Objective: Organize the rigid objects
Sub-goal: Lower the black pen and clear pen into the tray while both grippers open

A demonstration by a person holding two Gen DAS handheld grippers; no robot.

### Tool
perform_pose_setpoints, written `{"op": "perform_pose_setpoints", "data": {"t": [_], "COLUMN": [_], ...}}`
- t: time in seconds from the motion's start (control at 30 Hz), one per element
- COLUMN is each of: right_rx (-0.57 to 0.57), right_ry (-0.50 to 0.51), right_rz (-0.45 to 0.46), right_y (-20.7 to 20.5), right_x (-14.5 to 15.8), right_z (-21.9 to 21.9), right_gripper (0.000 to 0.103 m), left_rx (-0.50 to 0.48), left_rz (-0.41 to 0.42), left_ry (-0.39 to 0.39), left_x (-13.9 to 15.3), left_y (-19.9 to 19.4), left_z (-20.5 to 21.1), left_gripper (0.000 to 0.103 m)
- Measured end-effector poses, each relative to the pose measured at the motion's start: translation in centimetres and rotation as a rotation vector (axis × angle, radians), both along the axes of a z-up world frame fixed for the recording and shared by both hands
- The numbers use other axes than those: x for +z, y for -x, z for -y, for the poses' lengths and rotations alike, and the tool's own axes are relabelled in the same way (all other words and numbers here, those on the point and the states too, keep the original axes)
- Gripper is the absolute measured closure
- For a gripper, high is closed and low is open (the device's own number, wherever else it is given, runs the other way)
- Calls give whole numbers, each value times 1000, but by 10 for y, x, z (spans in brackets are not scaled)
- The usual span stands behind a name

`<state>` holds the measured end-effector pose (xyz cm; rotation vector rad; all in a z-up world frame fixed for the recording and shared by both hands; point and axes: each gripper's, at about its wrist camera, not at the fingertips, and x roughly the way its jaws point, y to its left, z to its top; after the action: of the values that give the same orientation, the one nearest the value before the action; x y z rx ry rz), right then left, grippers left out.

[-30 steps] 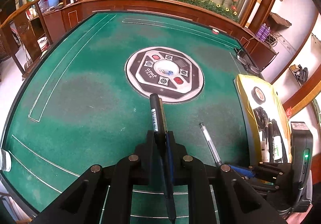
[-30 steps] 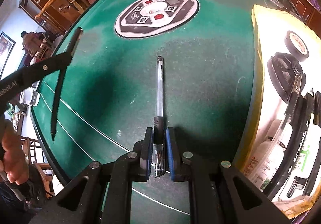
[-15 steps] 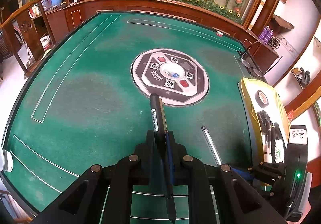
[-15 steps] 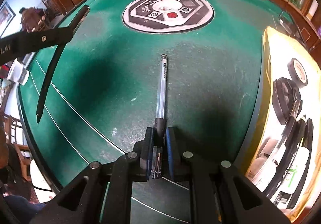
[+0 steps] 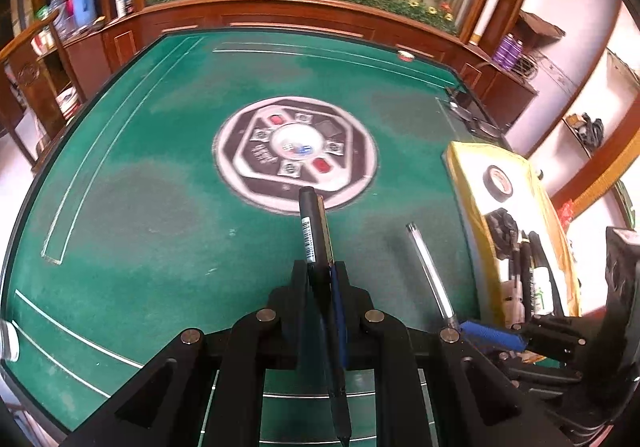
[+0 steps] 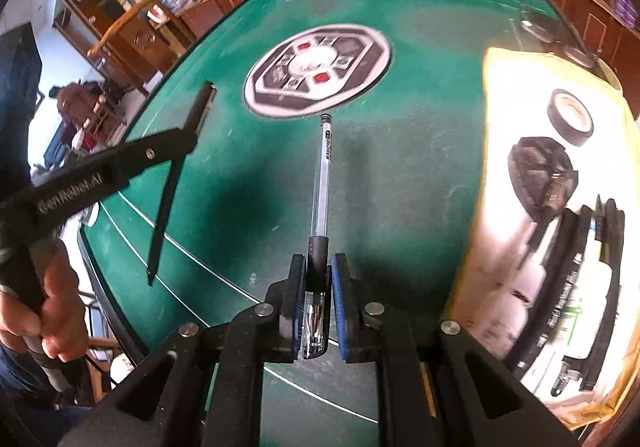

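Right tool (image 6: 319, 289) clamped on the clear pen (image 6: 323, 183) at its black grip, clear of the green table (image 6: 408, 183). Left tool (image 5: 320, 279) clamped on a black marker (image 5: 310, 231). Both judged light, stiff, slippery; mid-barrel hold advisable. Yellow tray (image 6: 496, 87) occupies the table's right edge.

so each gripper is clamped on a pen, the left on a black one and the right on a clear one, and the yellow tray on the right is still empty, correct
Not quite. The yellow tray is not empty: the right wrist view shows a roll of black tape, a dark round object and several pens or markers in it. The rest holds: the left gripper is clamped on the black pen, the right gripper on the clear pen.
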<state>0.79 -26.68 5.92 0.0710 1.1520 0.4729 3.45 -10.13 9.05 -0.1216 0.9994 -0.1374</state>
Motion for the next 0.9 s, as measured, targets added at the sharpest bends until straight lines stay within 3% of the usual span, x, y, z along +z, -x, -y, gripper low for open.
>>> {"op": "perform_pose_setpoints", "data": {"t": [0.47, 0.63, 0.9], "right_rx": [-216, -290, -356], "right_ry": [-45, -38, -11], "right_rz": [73, 69, 56], "right_y": [13, 21, 32], "right_x": [27, 27, 23], "right_z": [87, 119, 157], "right_gripper": [91, 91, 91], "left_rx": [-205, -286, -402], "left_rz": [3, -33, -53], "left_ry": [58, 90, 73], "left_x": [24, 22, 12], "left_y": [-5, -7, -5], "left_z": [89, 132, 193], "left_gripper": [92, 92, 92]}}
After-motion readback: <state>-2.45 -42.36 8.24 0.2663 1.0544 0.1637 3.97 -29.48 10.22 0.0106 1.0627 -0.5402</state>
